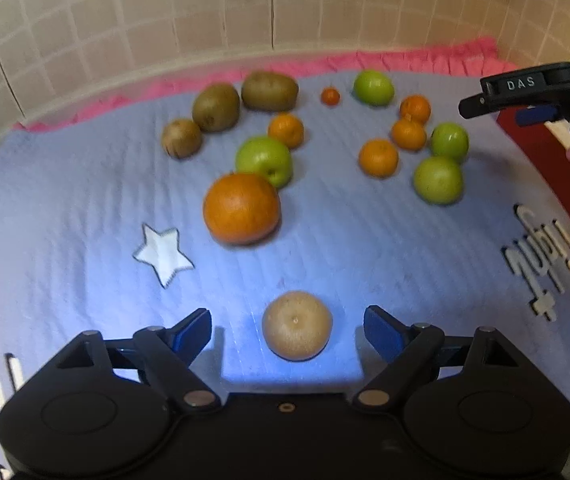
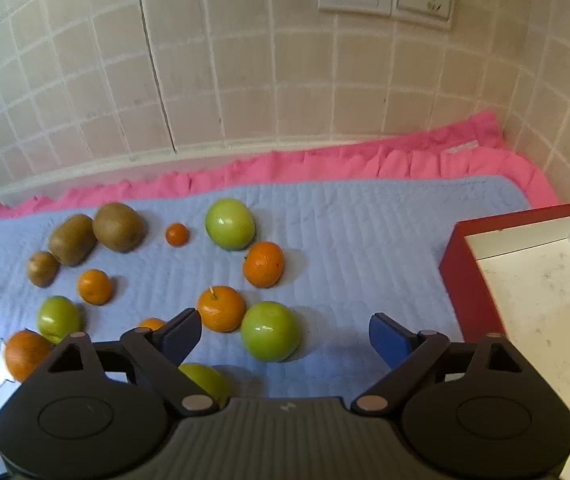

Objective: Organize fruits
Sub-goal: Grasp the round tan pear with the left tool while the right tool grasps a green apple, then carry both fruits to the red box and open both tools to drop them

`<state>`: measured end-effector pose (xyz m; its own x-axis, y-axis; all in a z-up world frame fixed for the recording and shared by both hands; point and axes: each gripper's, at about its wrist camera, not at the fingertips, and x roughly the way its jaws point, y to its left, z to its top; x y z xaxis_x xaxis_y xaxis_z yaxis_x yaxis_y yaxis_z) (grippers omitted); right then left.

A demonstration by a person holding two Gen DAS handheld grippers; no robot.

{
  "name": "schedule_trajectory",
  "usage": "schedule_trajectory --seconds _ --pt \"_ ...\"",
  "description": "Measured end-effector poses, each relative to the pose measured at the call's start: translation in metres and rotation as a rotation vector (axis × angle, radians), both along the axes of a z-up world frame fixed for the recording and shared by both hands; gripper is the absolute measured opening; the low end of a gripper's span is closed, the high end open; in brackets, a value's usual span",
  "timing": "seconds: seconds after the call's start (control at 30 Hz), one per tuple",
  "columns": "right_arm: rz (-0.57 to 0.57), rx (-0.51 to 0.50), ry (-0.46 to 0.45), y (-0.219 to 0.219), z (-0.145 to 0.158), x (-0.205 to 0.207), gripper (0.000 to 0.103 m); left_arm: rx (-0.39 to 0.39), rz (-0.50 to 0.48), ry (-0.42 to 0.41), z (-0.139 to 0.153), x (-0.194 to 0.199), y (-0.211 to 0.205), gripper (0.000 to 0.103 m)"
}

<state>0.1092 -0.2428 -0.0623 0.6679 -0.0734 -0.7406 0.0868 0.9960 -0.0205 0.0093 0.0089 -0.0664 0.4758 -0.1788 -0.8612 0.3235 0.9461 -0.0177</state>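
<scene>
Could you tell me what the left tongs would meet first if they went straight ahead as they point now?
Most likely the pale tan fruit, lying on the blue mat between the open left tongs; exact depth is unclear.

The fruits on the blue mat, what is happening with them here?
A person is sorting fruit with two tools. The left hand-held gripper is open around a pale brown fruit on the blue mat, not yet closed on it. The right hand-held gripper is open too and holds nothing, above a green apple. Kiwis, oranges and other apples lie loose on the mat. The red box on the right has no fruit in its visible part.
</scene>
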Motion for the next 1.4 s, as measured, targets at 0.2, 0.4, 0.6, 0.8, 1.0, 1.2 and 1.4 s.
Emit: schedule_trajectory --seconds 0.2,0.4,0.6,0.8,1.0,1.2,1.4 --pt "0.025 0.005 0.052 0.002 -0.021 0.020 0.074 -0.020 -0.011 0.055 -0.018 0.013 -0.001 0.089" --pt "0.029 -0.003 0.115 0.001 -0.037 0.034 0.067 -0.039 0.003 0.098 -0.028 0.025 -0.004 0.068" --pt "0.032 0.059 0.129 -0.004 -0.047 0.043 0.052 -0.041 0.002 0.086 -0.028 0.028 -0.006 0.060" --pt "0.036 0.079 0.111 -0.004 -0.046 0.042 0.048 -0.040 0.001 0.067 -0.026 0.025 -0.007 0.049" --pt "0.020 0.092 0.044 -0.007 -0.024 0.023 0.048 -0.039 0.012 -0.052 -0.003 0.015 -0.009 0.047" --pt "-0.011 0.069 -0.112 -0.023 0.037 -0.014 0.048 -0.100 -0.057 -0.215 0.052 0.018 -0.026 0.047" --pt "-0.144 0.010 -0.264 -0.076 0.101 -0.068 0.048 -0.184 -0.248 -0.376 0.117 0.036 -0.082 0.047"
